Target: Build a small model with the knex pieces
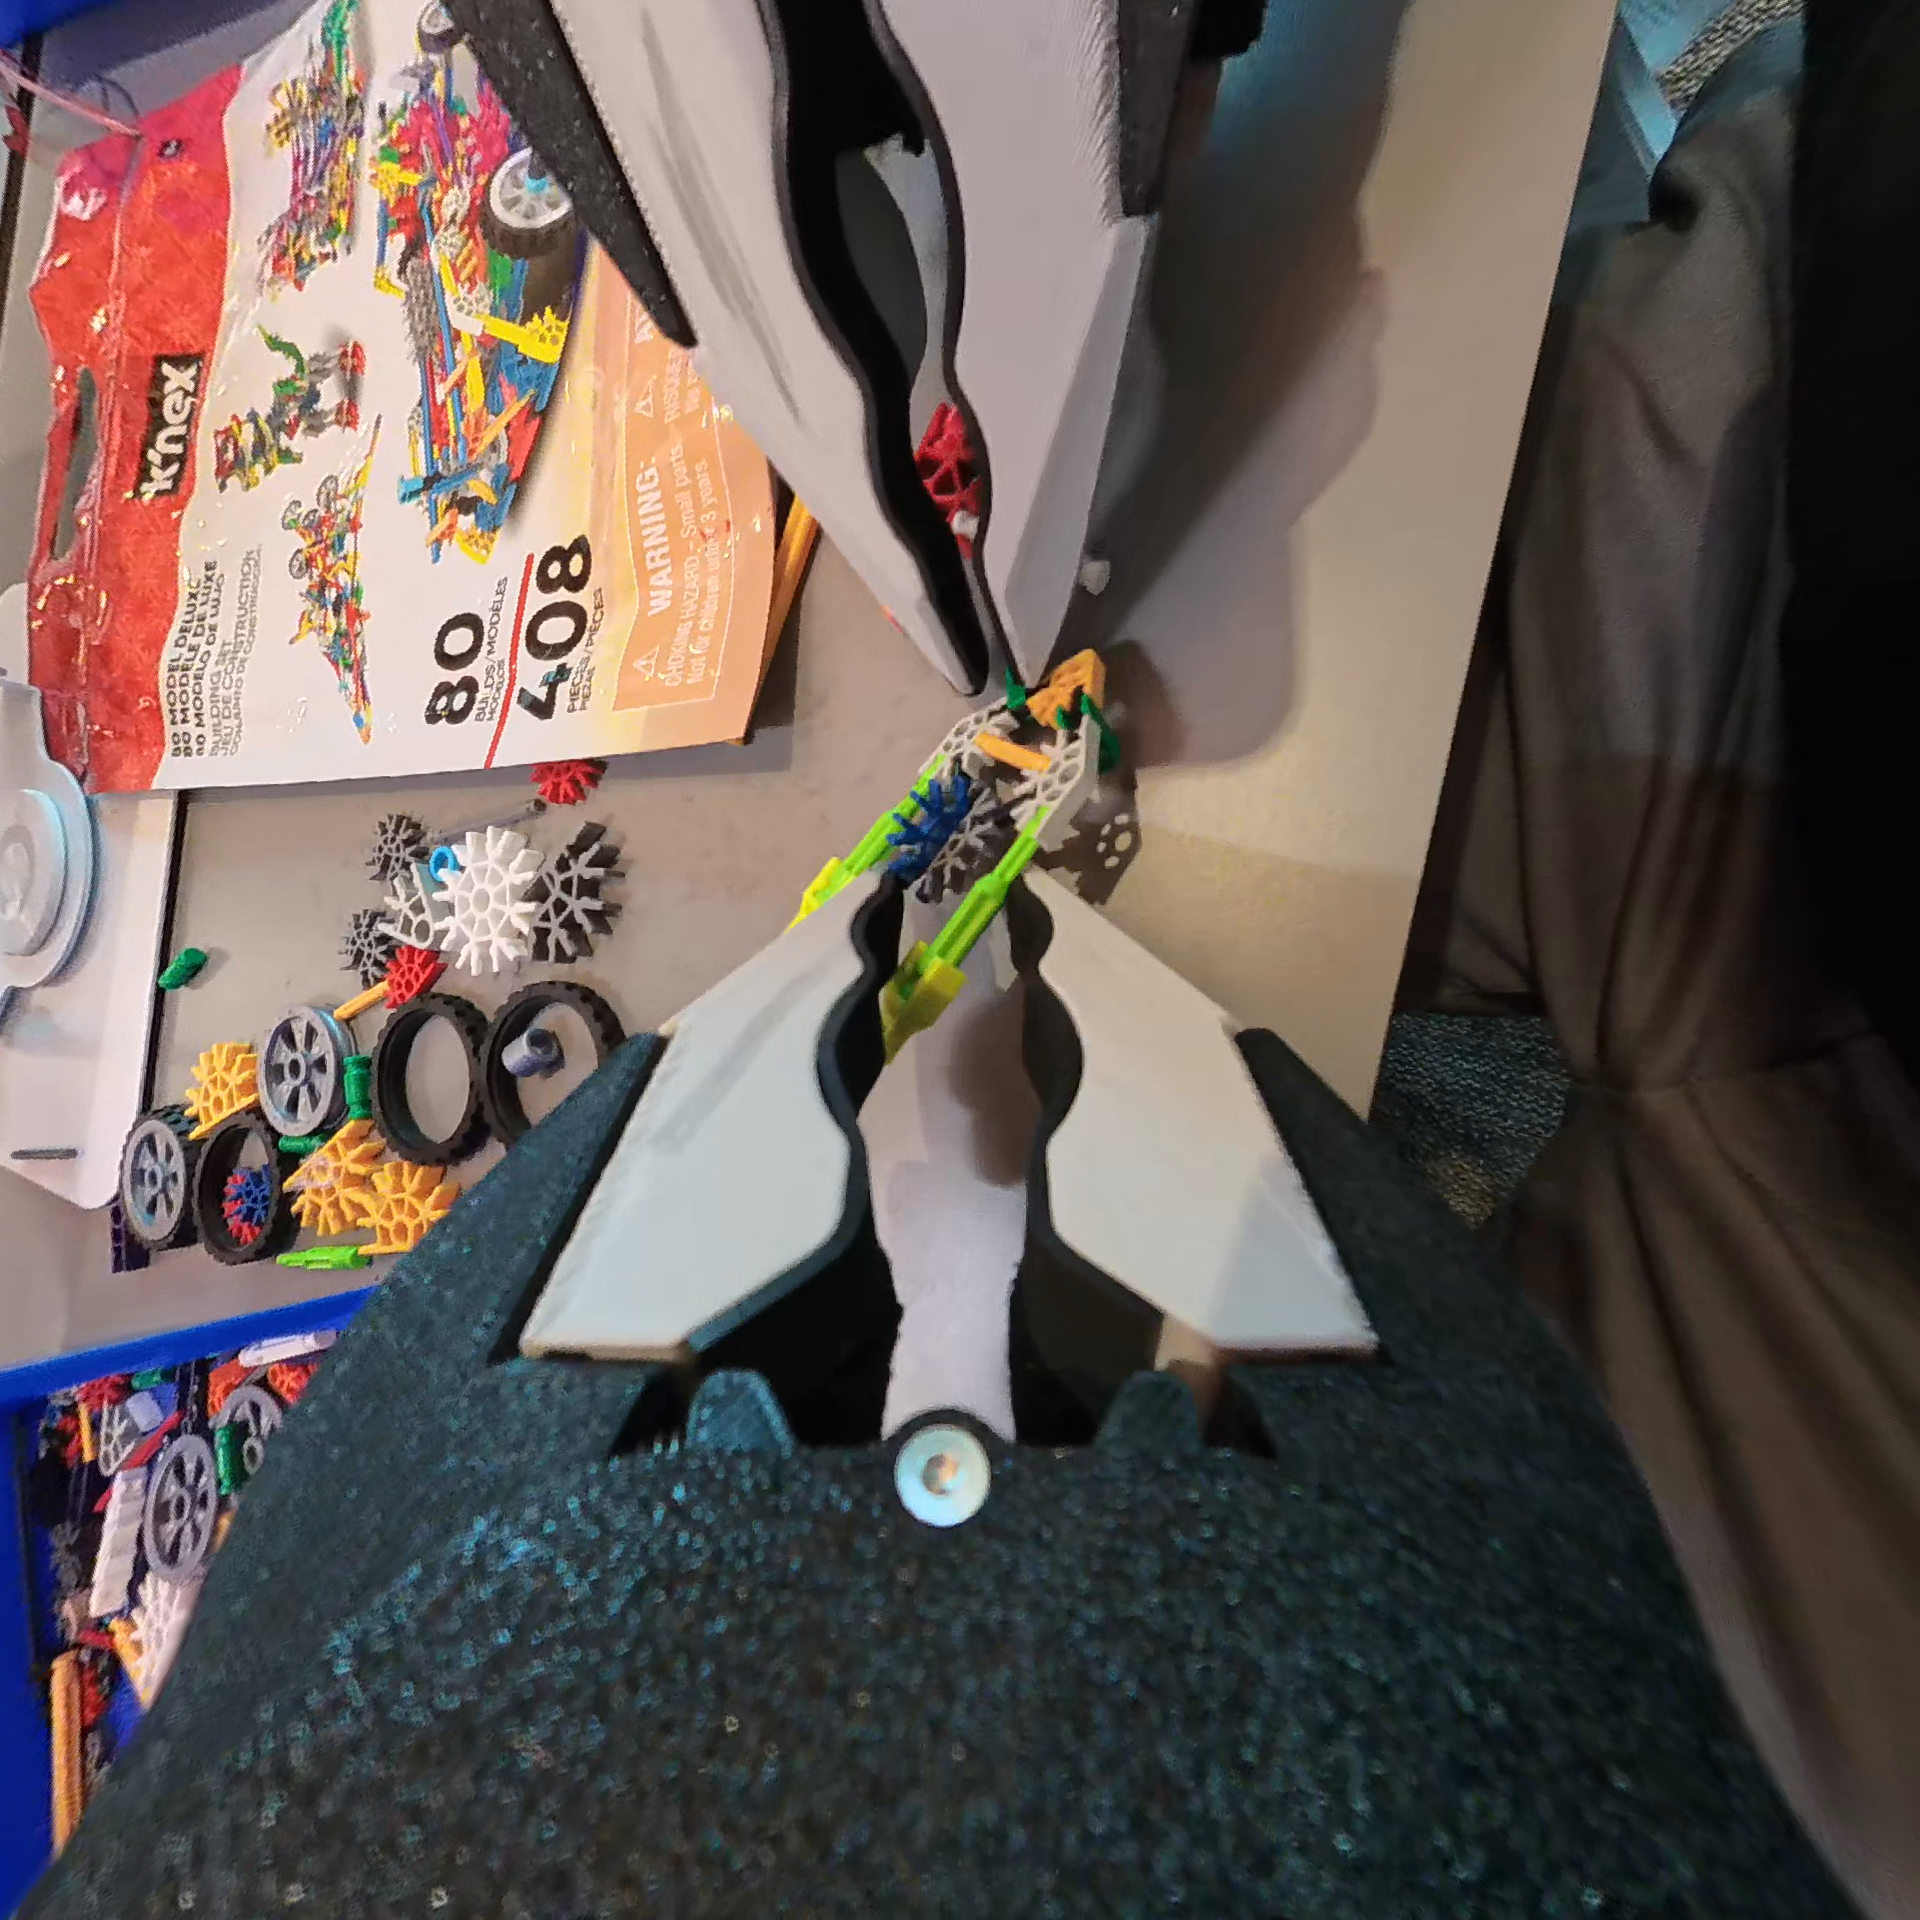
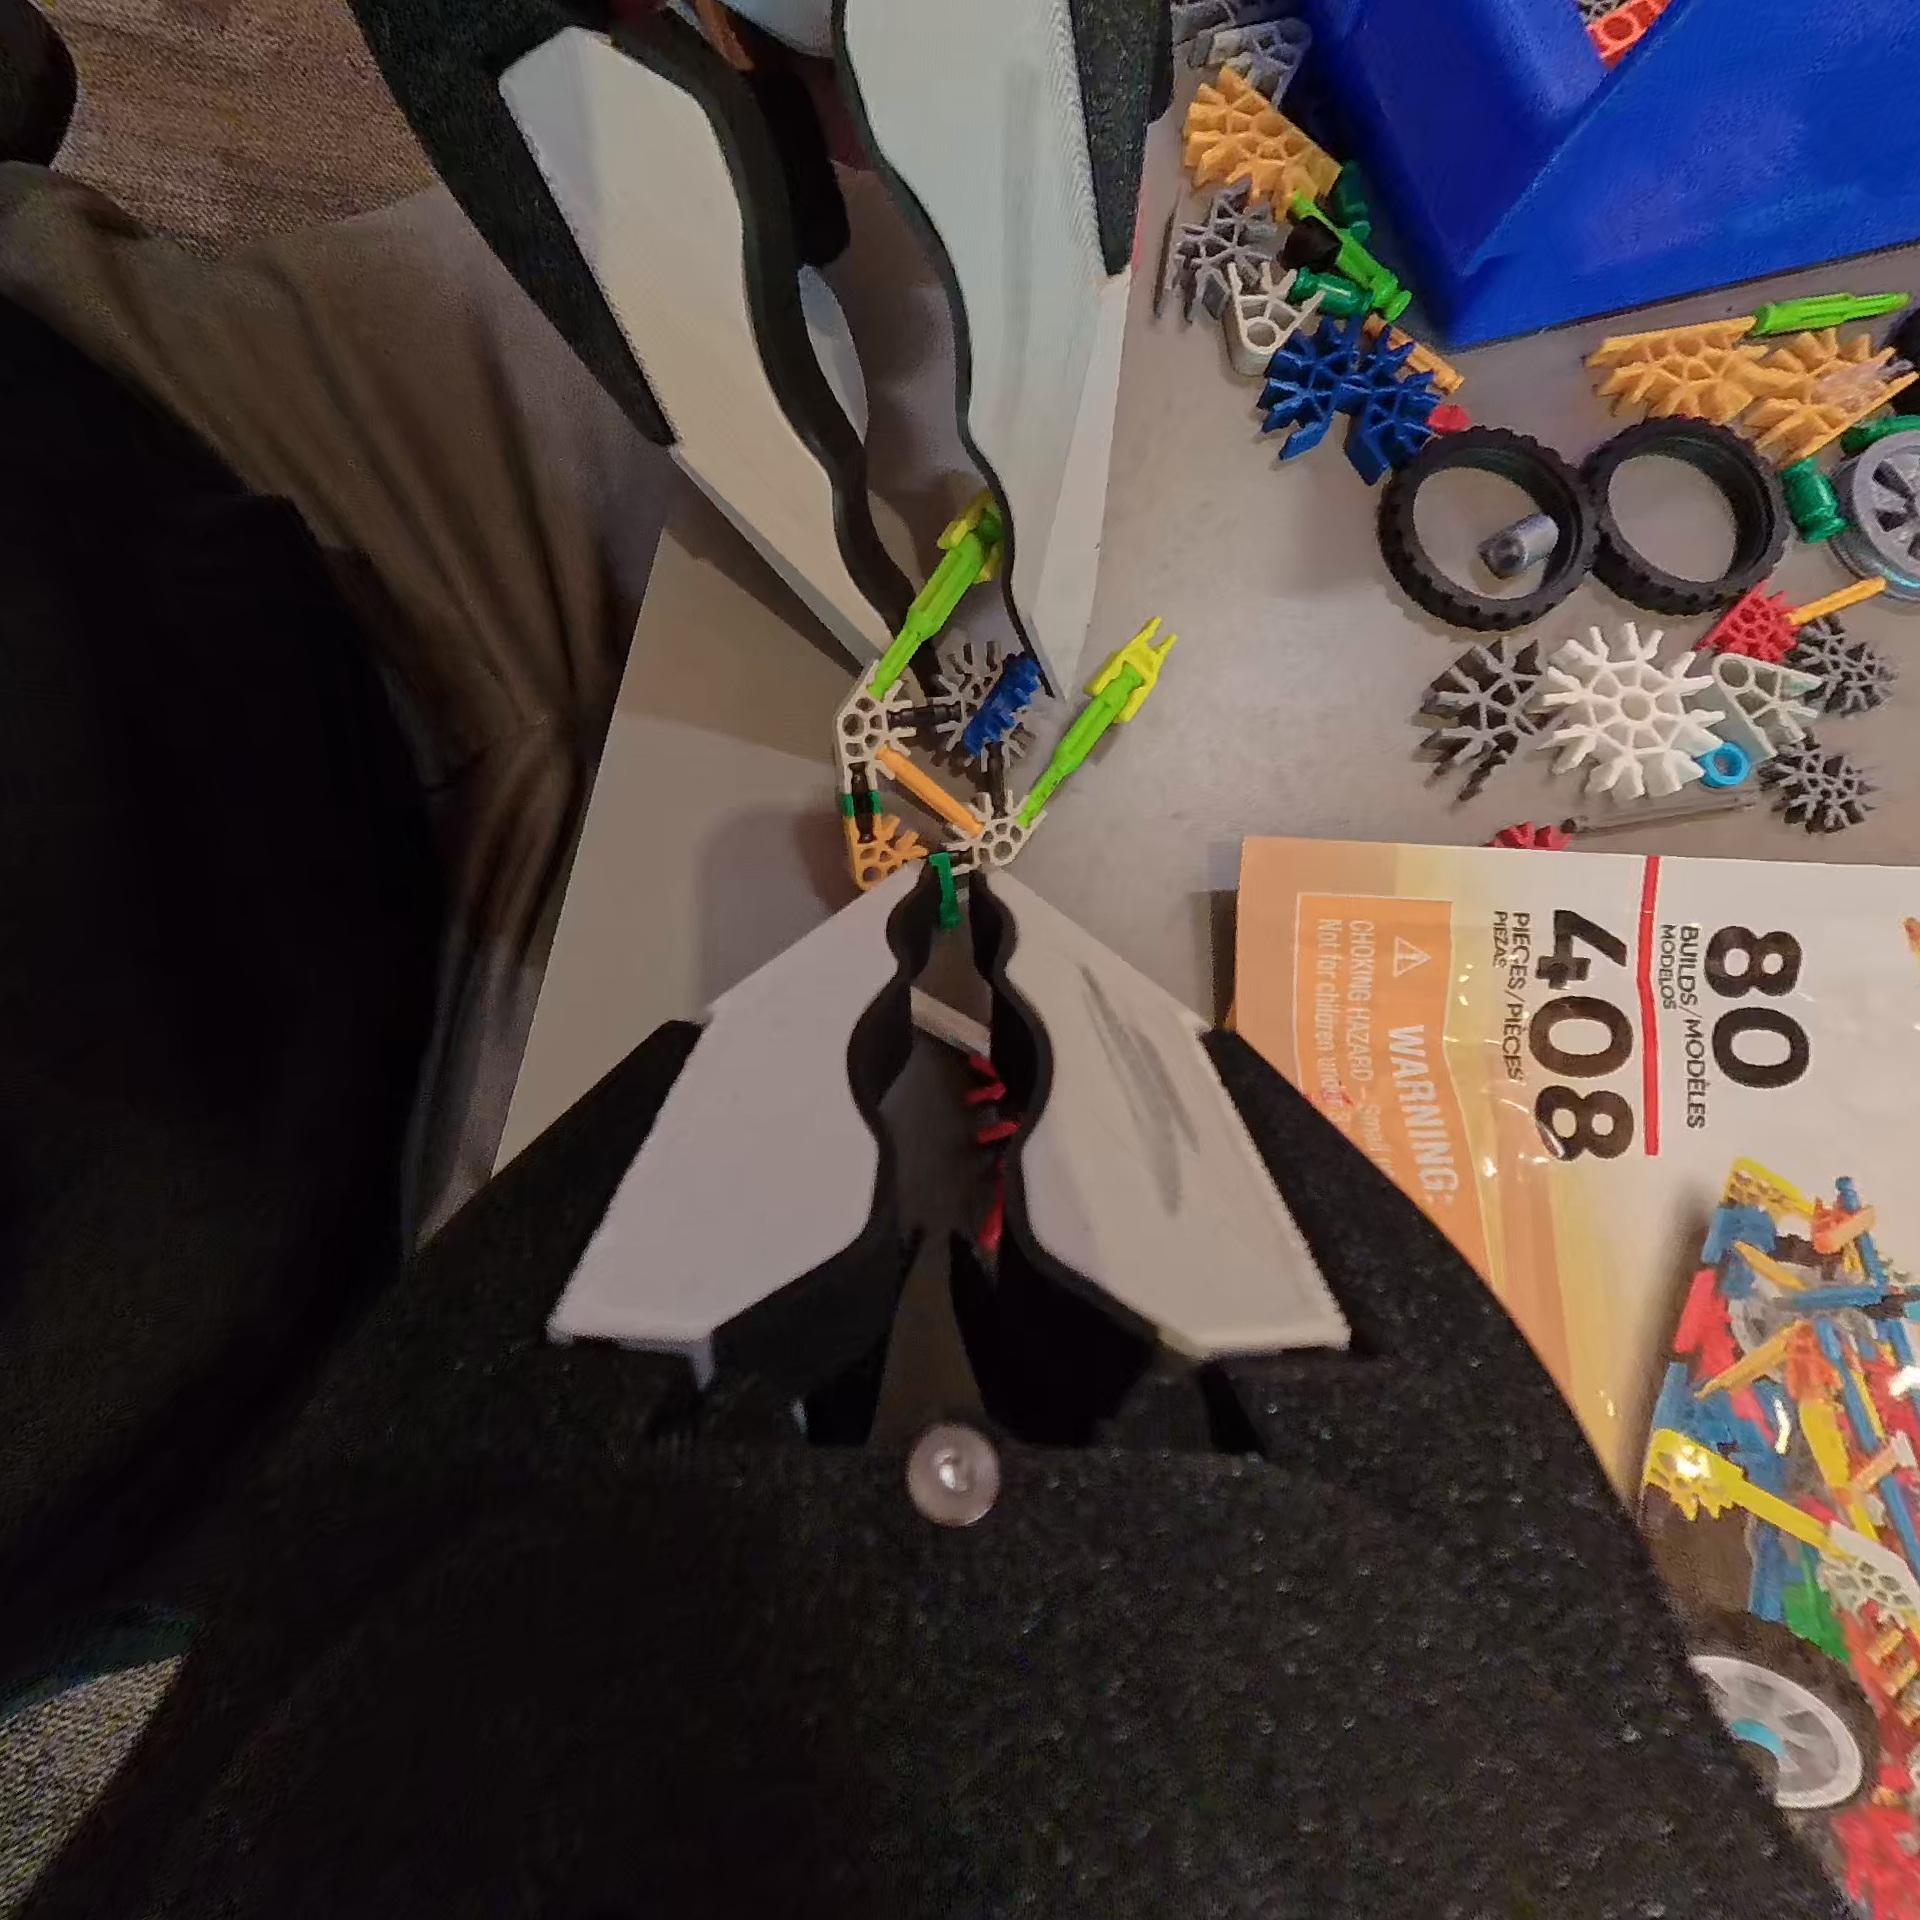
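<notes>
A small build of green rods, grey and blue connectors and an orange corner point(image 1: 935, 816) hangs between both grippers above the table's edge. It also shows in the right wrist view point(image 2: 930, 795). My left gripper point(image 1: 951, 904) is shut on one of its light green rods point(image 1: 966, 925). My right gripper point(image 2: 948, 883) is shut on a red connector point(image 2: 987, 1117) with a white rod deep between its fingers. Its tips meet a short dark green rod point(image 2: 943, 894) at the build's orange end. The right gripper point(image 1: 1013, 675) enters the left wrist view from the top. The left gripper point(image 2: 971, 665) enters the right wrist view from the top.
A building-set package point(image 1: 416, 468) point(image 2: 1558, 1039) lies flat on the grey table. Loose tyres point(image 1: 436, 1070) point(image 2: 1486, 540), wheels and snowflake connectors point(image 1: 488, 899) point(image 2: 1631, 717) lie beside it. A blue bin of parts point(image 1: 42, 1507) point(image 2: 1662, 156) stands behind them. Grey fabric point(image 1: 1662, 935) point(image 2: 312, 416) lies past the table edge. My left and right fingertips are right by each other.
</notes>
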Tool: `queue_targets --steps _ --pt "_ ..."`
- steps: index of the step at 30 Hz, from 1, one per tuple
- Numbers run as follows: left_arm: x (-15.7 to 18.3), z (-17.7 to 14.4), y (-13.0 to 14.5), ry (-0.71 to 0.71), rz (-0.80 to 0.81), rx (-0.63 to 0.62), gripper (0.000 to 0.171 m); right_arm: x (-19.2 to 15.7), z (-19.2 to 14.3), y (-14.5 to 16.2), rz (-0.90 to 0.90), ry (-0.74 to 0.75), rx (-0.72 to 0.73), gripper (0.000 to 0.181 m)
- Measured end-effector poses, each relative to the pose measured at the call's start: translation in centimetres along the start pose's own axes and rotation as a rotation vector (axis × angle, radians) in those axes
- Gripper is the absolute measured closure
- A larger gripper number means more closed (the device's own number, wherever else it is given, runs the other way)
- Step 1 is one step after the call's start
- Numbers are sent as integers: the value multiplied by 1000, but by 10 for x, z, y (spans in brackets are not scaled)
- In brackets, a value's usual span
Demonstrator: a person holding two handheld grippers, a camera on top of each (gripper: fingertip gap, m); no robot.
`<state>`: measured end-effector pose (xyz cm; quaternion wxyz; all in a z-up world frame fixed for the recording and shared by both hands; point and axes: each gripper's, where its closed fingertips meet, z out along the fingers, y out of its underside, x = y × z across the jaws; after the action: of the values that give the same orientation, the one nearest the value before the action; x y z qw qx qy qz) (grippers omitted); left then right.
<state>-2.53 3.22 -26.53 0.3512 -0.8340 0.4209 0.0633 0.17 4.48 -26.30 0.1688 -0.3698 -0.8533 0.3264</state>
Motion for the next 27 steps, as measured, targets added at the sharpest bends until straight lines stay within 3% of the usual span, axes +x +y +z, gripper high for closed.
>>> queue_targets --steps 7,12,17,21,27 --pt "-3 1 1 -33 22 11 158 3 -10 0 30 2 35 171" --pt "-6 2 1 -72 4 17 162 3 -23 4 98 59 48 152" --pt "-7 6 2 -132 -63 19 169 1 -21 0 276 172 114 128" --pt "-6 7 0 -180 -79 11 170 6 -28 -7 299 307 173 132" --pt "-7 10 -3 -215 -129 25 170 14 -36 -18 134 535 203 145"
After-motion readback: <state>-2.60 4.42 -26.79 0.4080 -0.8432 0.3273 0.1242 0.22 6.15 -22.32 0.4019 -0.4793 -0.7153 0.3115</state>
